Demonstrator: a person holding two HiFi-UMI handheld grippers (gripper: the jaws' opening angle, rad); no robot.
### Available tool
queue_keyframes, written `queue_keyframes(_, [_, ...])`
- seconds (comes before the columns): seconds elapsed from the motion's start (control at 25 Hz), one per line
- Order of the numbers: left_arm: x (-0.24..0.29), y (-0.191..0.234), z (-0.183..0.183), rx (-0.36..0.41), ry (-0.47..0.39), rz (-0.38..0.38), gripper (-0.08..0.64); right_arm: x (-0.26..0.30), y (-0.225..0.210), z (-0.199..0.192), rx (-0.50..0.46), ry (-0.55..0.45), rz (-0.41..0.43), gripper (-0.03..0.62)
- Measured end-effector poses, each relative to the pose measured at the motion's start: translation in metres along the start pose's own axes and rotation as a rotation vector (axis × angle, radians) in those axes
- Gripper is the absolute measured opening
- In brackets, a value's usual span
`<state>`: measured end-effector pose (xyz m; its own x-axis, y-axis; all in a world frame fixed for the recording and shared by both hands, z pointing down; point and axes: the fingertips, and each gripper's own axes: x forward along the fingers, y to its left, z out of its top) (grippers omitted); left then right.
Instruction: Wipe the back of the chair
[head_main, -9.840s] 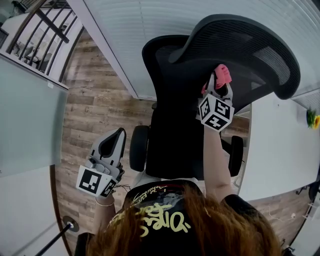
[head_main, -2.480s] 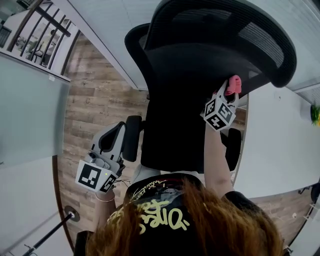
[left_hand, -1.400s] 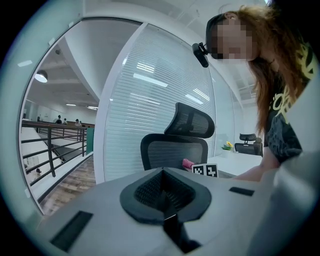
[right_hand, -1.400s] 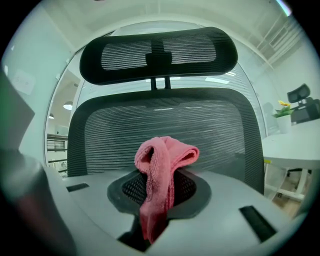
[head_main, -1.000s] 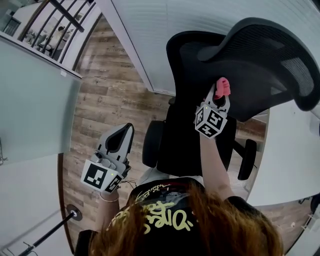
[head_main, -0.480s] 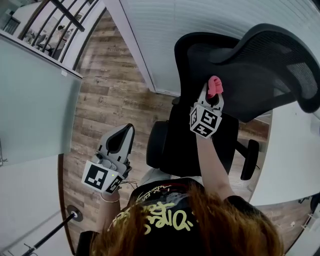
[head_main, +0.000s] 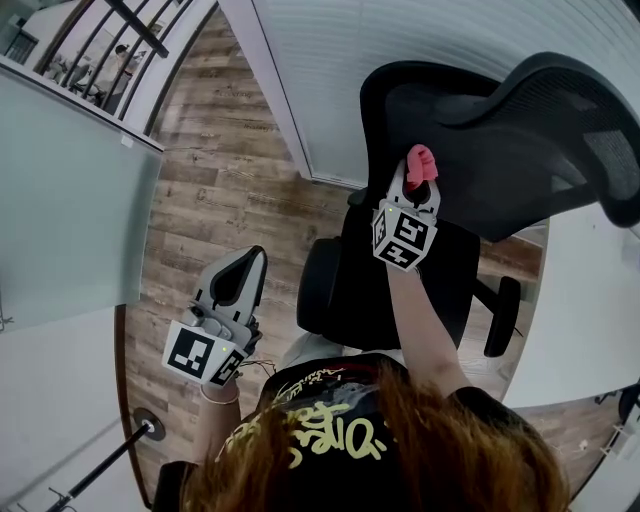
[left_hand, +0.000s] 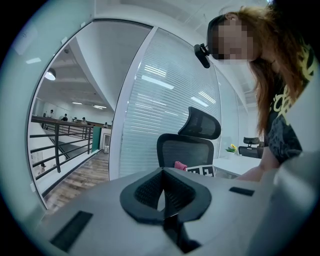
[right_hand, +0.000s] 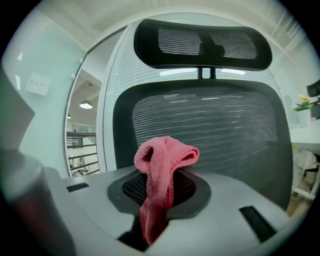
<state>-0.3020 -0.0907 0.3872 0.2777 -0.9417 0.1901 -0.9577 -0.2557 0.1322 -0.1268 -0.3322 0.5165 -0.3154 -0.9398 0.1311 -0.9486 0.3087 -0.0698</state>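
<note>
We have the right gripper (head_main: 415, 190) pinching the pink cloth (right_hand: 162, 165), its fold sticking out front as the wiping pad and aimed at the mesh chair back (right_hand: 225, 130). It's close, possibly not touching. The left gripper (head_main: 238, 282) hangs low beside the chair, jaws pressed together and empty, out of the way.

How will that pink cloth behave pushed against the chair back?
Probably floppy: the pink cloth folds over and droops from the right gripper's shut jaws. Likely light and soft, so it should flatten and drag on the mesh chair back.

Bright even indoor light, strong fisheye distortion, dark vignetted corners
</note>
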Motion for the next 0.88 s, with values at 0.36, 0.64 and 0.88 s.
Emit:
queue_keyframes(0.36, [-0.004,0.011,-0.002,-0.014,-0.006,0.006,-0.006,0.004,0.045,-0.004,-0.026,0.030,0.089,0.066])
queue_keyframes(0.64, [-0.011,0.019,-0.004,-0.019,-0.003,0.021,-0.006,0.005,0.073,-0.008,-0.015,0.046,0.143,0.066])
queue_keyframes(0.88, [-0.011,0.020,-0.004,-0.019,-0.007,0.025,-0.006,0.006,0.131,-0.021,-0.139,0.120,0.392,0.066])
